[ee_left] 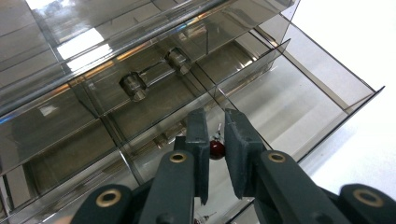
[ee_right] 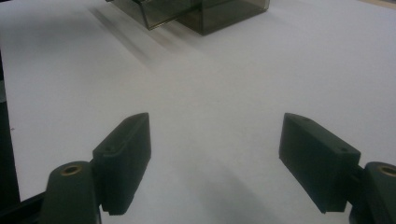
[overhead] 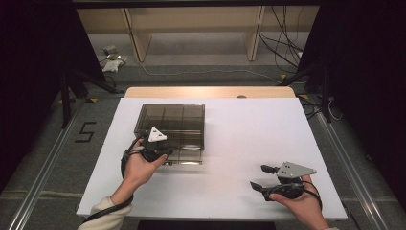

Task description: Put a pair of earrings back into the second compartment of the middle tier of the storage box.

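Note:
A smoky clear drawer box [overhead: 172, 120] stands left of centre on the white table [overhead: 239, 139]. One of its lower drawers [ee_left: 327, 86] is pulled out toward me. My left gripper [overhead: 166, 154] reaches into that open drawer at the box's front. In the left gripper view its jaws [ee_left: 215, 116] stand nearly together, pinching a small dark red bead [ee_left: 216, 149] with a thin wire on top. My right gripper [overhead: 258, 176] rests low over the bare table at the front right, jaws wide apart [ee_right: 215, 135] with nothing between them.
A closed drawer above has two round knobs [ee_left: 133, 86]. Thin wire bits [ee_left: 205, 215] lie in the drawer under the left jaws. The box's corner [ee_right: 210, 11] is far ahead of the right gripper. A wooden strip [overhead: 210, 92] borders the table's far edge.

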A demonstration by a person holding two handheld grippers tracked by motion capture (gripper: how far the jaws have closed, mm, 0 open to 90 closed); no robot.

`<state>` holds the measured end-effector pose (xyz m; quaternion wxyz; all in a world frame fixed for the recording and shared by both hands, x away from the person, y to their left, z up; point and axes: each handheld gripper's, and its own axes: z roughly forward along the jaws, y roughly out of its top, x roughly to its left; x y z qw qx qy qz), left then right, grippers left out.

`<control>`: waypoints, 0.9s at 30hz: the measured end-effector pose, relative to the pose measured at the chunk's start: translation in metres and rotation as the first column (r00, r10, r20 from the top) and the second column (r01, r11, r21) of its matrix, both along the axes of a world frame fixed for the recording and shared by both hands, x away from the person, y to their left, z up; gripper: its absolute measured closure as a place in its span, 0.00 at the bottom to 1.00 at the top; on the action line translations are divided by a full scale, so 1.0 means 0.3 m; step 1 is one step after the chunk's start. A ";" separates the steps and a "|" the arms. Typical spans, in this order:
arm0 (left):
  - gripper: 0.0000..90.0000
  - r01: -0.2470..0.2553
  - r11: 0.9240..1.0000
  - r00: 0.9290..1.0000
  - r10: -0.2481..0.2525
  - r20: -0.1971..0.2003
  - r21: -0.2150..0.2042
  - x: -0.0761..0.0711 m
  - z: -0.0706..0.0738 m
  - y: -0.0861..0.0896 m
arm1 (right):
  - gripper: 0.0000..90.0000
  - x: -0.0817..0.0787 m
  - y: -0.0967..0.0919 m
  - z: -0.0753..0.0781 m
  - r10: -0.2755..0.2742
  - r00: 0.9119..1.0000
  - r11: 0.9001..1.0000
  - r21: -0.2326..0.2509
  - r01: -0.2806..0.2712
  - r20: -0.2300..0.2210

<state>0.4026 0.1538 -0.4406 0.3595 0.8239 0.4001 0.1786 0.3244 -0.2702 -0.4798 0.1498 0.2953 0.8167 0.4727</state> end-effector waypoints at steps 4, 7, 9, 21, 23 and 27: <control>0.89 -0.001 1.000 1.000 0.001 0.000 0.000 0.001 -0.007 -0.003 | 0.29 0.000 0.000 0.000 0.000 1.000 1.000 0.000 0.000 0.000; 0.89 0.003 1.000 1.000 -0.003 0.000 0.001 0.002 -0.008 -0.004 | 0.29 0.000 0.000 0.000 0.000 1.000 1.000 0.000 0.000 0.001; 0.89 0.003 1.000 1.000 -0.003 0.001 0.001 0.003 -0.009 -0.005 | 0.29 0.000 0.000 0.000 0.000 1.000 1.000 0.000 0.000 -0.001; 0.89 0.004 1.000 1.000 -0.004 0.000 0.002 0.008 -0.022 -0.009 | 0.29 0.000 0.000 -0.001 0.000 1.000 1.000 0.000 0.000 0.000; 0.89 0.006 1.000 1.000 -0.006 -0.001 0.006 0.009 -0.024 -0.009 | 0.29 0.000 0.000 0.000 0.000 1.000 1.000 0.000 0.000 0.000; 0.88 0.003 1.000 1.000 -0.003 -0.002 0.005 0.009 -0.029 -0.011 | 0.29 0.000 0.000 -0.001 0.000 1.000 1.000 0.000 0.000 -0.001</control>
